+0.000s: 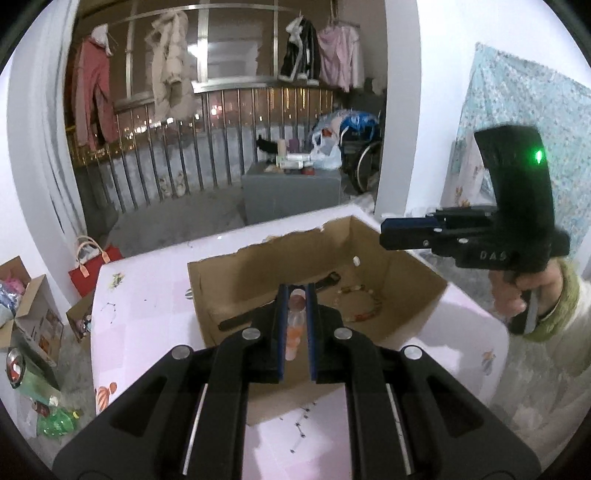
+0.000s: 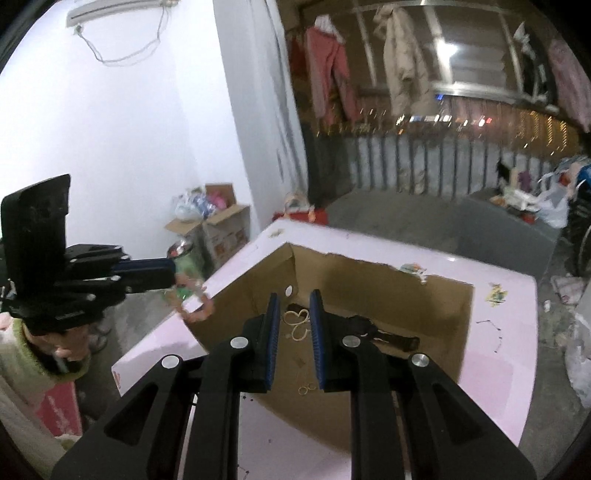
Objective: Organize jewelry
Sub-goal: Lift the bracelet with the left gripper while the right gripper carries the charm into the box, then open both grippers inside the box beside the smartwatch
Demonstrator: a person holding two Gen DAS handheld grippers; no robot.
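Pink and orange beaded bracelet [image 1: 294, 325] hanging pinched above the open cardboard box [image 1: 406, 273], inside on its floor a pale beaded bracelet [image 1: 364, 304], a dark strap [image 2: 384, 334], thin gold loops [image 2: 297, 325].

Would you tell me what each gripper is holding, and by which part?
Left gripper pinches the bead bracelet by one stretch of its loop; right gripper holds nothing.

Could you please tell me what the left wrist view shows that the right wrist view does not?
Only the left wrist view: a bead loop lying in the box. Only the right wrist view: a thin gold chain on the box floor and a wall air conditioner. Both: the box, a black strap inside it, and the bracelet clamped in the left gripper.
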